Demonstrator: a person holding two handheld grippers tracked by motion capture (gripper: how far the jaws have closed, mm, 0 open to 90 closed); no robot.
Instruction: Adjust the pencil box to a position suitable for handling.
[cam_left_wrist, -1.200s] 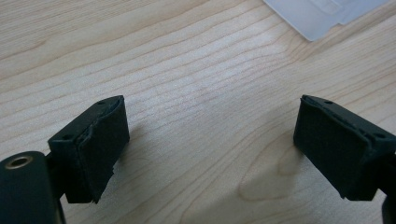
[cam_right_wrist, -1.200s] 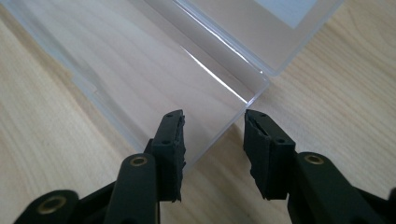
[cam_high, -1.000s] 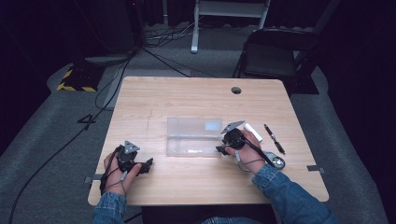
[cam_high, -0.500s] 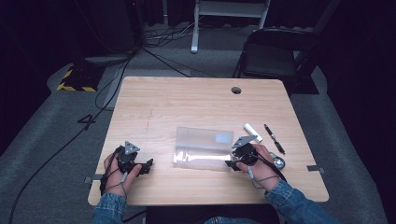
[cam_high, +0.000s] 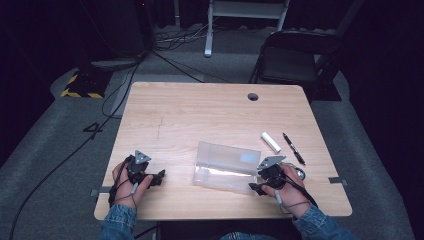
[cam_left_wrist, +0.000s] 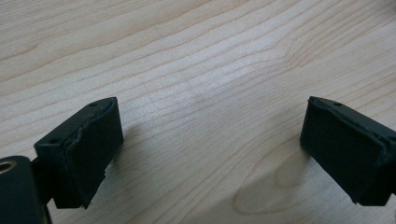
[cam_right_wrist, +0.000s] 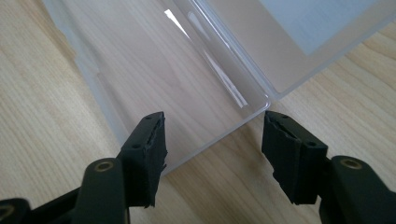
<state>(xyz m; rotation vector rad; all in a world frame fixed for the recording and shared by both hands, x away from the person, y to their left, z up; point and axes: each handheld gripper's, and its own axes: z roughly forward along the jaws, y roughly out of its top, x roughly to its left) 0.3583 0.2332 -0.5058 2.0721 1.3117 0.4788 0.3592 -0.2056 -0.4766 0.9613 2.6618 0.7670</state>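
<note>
The wooden table (cam_high: 210, 115) carries most of what matters near its front edge. A clear plastic box (cam_high: 227, 166) lies flat there, lid folded open, slightly right of the middle, and it looks empty. Off to its right, well apart from it, sit a short white tube (cam_high: 270, 141) and a black pen (cam_high: 293, 148) side by side.

The right gripper (cam_high: 253, 188) sits at the box's near right corner. In the right gripper view its jaws have just been opening and stand spread, one over the box's floor, the other outside on bare wood, with the box's corner (cam_right_wrist: 261, 105) between them but not pressed. The left gripper (cam_high: 161, 176) rests on the table well left of the box; its jaws have also just been opening and stand wide over bare wood with nothing between them.

My guess is that the box has just been set down and filling it comes next. To do that well, I would back the right gripper straight off the corner so the light box is not nudged, then take the tube or pen across its middle.
</note>
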